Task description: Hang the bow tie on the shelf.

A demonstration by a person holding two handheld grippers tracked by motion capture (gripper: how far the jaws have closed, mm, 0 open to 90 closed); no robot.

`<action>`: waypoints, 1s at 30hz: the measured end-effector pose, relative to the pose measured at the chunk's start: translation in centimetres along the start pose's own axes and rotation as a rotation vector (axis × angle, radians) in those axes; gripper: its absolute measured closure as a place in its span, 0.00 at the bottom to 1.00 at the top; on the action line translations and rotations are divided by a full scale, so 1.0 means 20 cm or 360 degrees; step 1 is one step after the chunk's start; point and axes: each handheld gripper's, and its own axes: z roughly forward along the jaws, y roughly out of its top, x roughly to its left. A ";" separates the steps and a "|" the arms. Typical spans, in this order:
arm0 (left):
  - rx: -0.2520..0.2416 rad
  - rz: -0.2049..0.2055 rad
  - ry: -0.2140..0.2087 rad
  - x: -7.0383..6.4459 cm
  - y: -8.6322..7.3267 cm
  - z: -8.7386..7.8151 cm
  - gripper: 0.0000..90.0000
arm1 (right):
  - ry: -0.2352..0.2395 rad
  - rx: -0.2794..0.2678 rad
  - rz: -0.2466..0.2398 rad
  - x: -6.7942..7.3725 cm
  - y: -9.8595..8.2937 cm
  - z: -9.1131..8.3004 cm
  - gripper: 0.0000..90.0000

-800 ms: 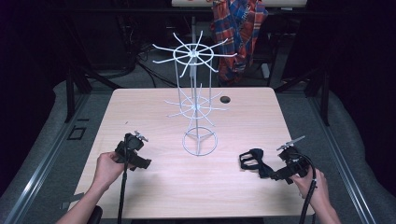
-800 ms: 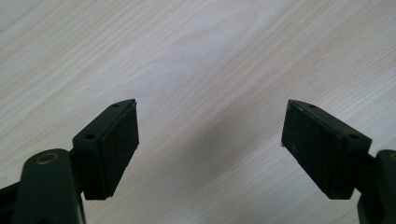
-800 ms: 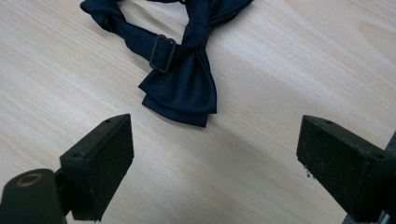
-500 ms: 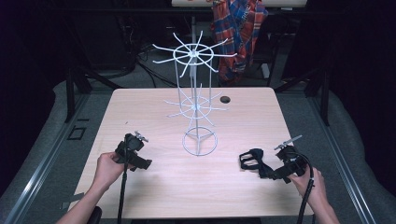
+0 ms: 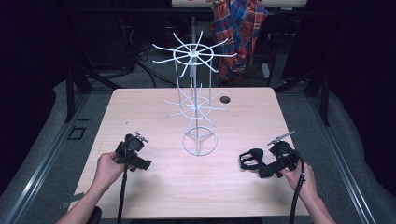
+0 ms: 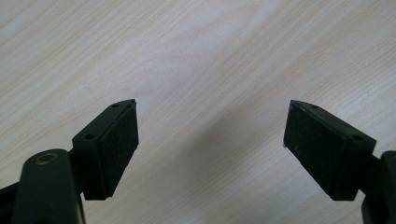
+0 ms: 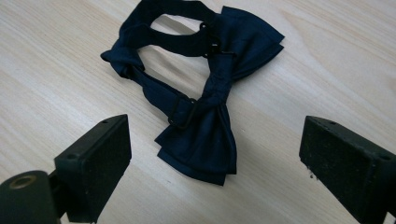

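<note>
A dark navy bow tie with its strap looped lies flat on the wooden table, at the right in the high view. My right gripper is open just behind it, its jaws spread wide to either side of the near wing and touching nothing. From above, the right gripper points left at the tie. My left gripper rests low over the table's left side. In its own view the left gripper is open over bare wood.
A white wire display rack with radiating hooks stands at the table's centre, between the two grippers. A small dark hole sits near the far edge. A plaid shirt hangs beyond the table.
My right hand and gripper have edged slightly left and forward toward the bow tie. The left gripper and the tie have stayed put.
</note>
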 end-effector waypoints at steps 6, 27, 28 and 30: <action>-0.0004 -0.0004 0.0009 0.00 -0.01 -0.01 0.20 | 0.0015 0.0003 -0.0017 0.01 0.01 0.01 0.09; -0.0020 -0.0048 0.0065 0.02 -0.08 -0.04 0.21 | -0.0090 0.0163 -0.0085 0.02 0.07 0.11 0.29; -0.0020 -0.0048 0.0065 0.02 -0.08 -0.04 0.21 | -0.0088 0.0176 -0.0092 0.02 0.07 0.11 0.29; -0.0014 -0.0046 0.0063 0.02 -0.08 -0.04 0.21 | -0.0102 0.0192 -0.0109 0.02 0.07 0.12 0.34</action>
